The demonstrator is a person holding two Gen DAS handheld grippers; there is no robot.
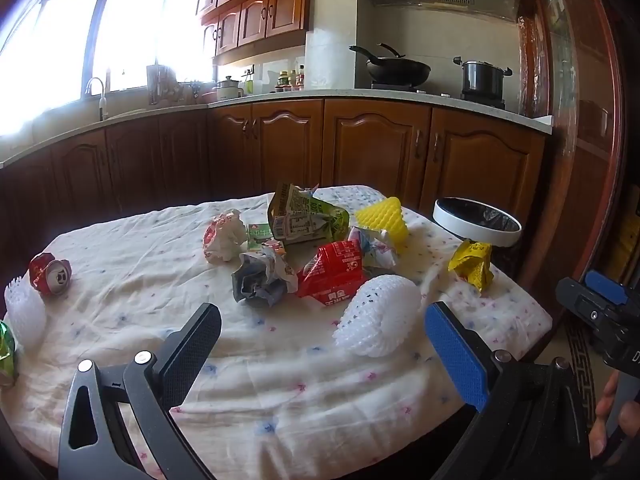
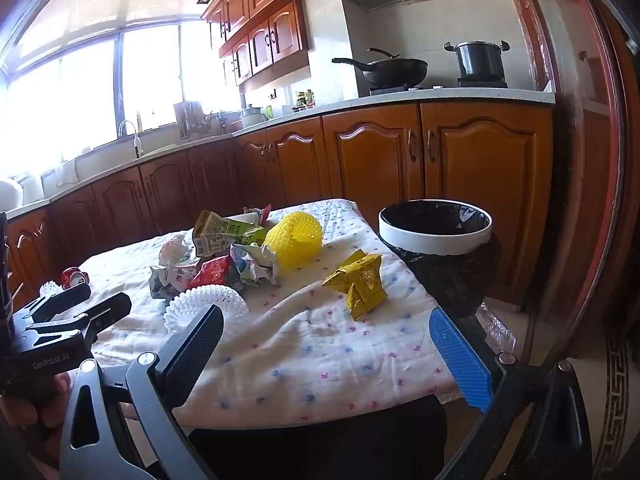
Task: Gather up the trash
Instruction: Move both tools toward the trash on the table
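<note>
Trash lies on a table with a white dotted cloth (image 1: 280, 392): a white foam fruit net (image 1: 378, 316), a red carton (image 1: 336, 276), crumpled grey paper (image 1: 262, 280), a green carton (image 1: 304, 216), a yellow foam net (image 1: 386, 216), a yellow wrapper (image 1: 474, 264) and a crushed red can (image 1: 50, 274). A white-rimmed bin (image 2: 436, 228) with a black liner stands off the table's far right corner. My left gripper (image 1: 320, 352) is open and empty, just short of the white net. My right gripper (image 2: 326, 354) is open and empty, near the yellow wrapper (image 2: 360, 282).
Wooden kitchen cabinets (image 1: 360, 148) and a counter with a wok (image 1: 396, 68) and a pot (image 1: 482, 78) run behind the table. A second white net (image 1: 24, 316) and a green wrapper (image 1: 6, 348) lie at the table's left edge.
</note>
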